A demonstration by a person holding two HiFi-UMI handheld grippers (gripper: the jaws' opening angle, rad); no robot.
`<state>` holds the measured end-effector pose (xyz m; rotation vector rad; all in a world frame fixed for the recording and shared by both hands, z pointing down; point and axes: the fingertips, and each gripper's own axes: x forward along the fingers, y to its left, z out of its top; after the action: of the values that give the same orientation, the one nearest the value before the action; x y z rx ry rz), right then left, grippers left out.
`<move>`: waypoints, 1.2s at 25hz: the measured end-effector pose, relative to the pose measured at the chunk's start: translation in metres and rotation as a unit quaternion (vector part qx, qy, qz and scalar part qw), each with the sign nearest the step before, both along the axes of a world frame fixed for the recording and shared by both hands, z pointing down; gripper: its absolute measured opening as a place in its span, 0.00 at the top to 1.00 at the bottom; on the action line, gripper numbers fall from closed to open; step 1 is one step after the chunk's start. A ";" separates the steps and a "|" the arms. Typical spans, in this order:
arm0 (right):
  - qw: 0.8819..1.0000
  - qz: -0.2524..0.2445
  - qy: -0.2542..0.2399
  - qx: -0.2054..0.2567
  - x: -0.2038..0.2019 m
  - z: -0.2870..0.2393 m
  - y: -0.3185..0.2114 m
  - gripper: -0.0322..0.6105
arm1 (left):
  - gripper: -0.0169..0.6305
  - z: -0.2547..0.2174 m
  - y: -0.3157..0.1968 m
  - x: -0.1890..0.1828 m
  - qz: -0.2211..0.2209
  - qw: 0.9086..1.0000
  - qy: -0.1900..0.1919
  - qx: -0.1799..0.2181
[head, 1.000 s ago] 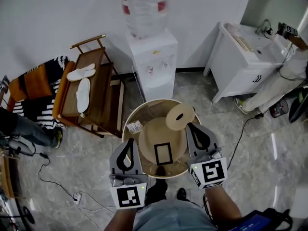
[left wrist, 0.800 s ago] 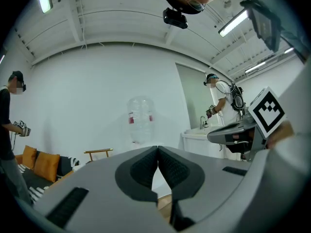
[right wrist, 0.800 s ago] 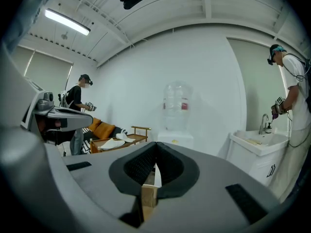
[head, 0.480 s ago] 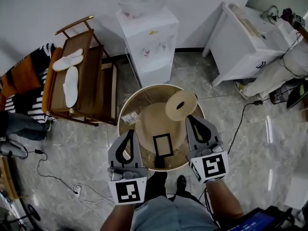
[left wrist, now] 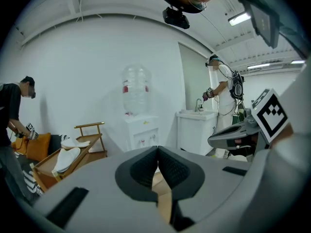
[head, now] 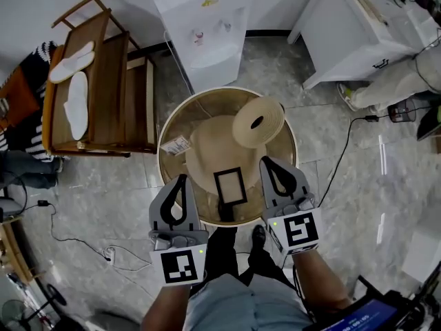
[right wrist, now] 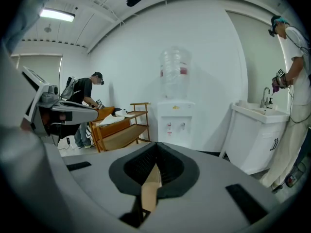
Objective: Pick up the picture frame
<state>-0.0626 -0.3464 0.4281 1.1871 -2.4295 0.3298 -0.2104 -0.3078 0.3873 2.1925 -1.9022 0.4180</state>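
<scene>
A small black picture frame (head: 230,185) lies flat on a beige hat (head: 205,152) on a round glass table (head: 163,134). My left gripper (head: 181,180) hovers at the table's near left edge, left of the frame, shut and holding nothing. At the frame's right, over the near right edge, is my right gripper (head: 269,163), also shut and empty. The left gripper view shows the jaw pads of that gripper (left wrist: 157,152) pressed together; the right gripper view shows the same for the other gripper (right wrist: 156,147). Neither gripper touches the frame.
A round straw hat (head: 258,121) leans on the table's far right and a small card (head: 176,145) lies at its left. Behind stand a water dispenser (head: 201,19), a wooden rack (head: 110,74) with white slippers (head: 76,103), and a white cabinet (head: 348,29). Cables cross the floor.
The head view has dipped, so the table and frame sit higher in the picture. Both grippers stay shut on either side of the frame.
</scene>
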 end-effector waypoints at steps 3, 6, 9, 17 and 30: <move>1.000 0.000 0.005 -0.018 -0.002 0.026 0.001 0.93 | 0.95 0.023 -0.003 -0.001 0.002 1.000 0.004 -0.016; 0.999 -0.003 0.015 -0.042 -0.005 0.052 0.004 0.93 | 0.95 0.047 -0.002 0.000 0.004 0.999 0.009 -0.036; 0.998 -0.001 0.017 -0.058 -0.004 0.075 0.006 0.93 | 0.95 0.070 0.000 0.003 0.011 0.998 0.010 -0.054; 0.994 0.009 0.028 -0.103 -0.005 0.138 0.012 0.93 | 0.95 0.128 0.001 -0.001 0.008 0.996 0.016 -0.092; 0.985 0.019 0.047 -0.165 0.009 0.238 0.038 0.93 | 0.95 0.218 0.010 0.000 0.004 0.989 0.027 -0.145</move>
<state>-0.0535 -0.3083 0.6660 1.0765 -2.1686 0.6445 -0.2104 -0.2981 0.6051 2.0005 -1.6847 0.5889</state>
